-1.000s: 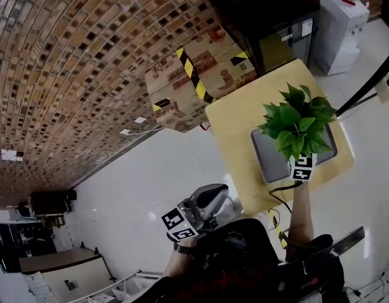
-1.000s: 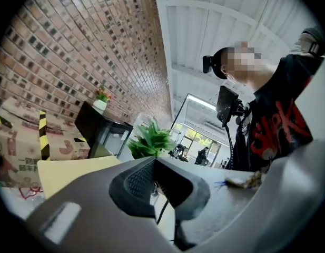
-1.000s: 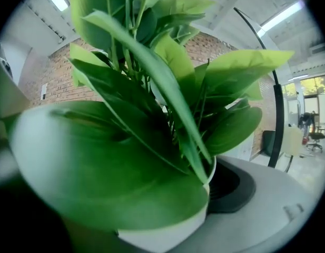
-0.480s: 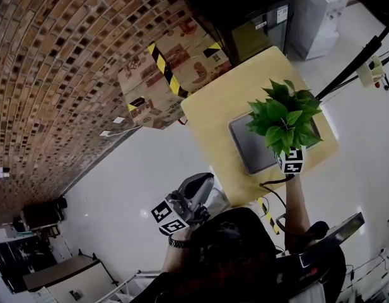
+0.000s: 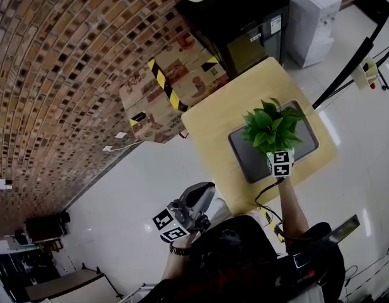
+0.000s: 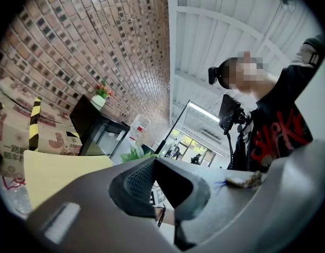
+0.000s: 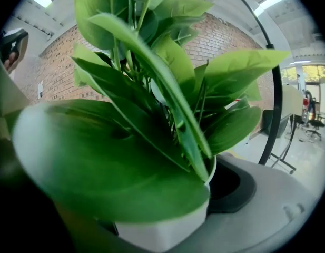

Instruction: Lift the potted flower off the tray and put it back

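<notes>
The right gripper (image 5: 277, 156) clamped the potted flower (image 5: 270, 126) over the tray (image 5: 306, 141); the left gripper (image 5: 197, 201), jaws together and empty, hung well apart from the tray.

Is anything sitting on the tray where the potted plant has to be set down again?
Nothing visible. The right tool holds the potted plant over the grey tray, whose visible surface is bare; the patch beneath the leaves is hidden.

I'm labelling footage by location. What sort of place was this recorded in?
Likely an indoor office or lab-type workspace, not a home: a water dispenser, stacked cardboard boxes against a brick wall, and a glossy white floor around one small table.
</notes>
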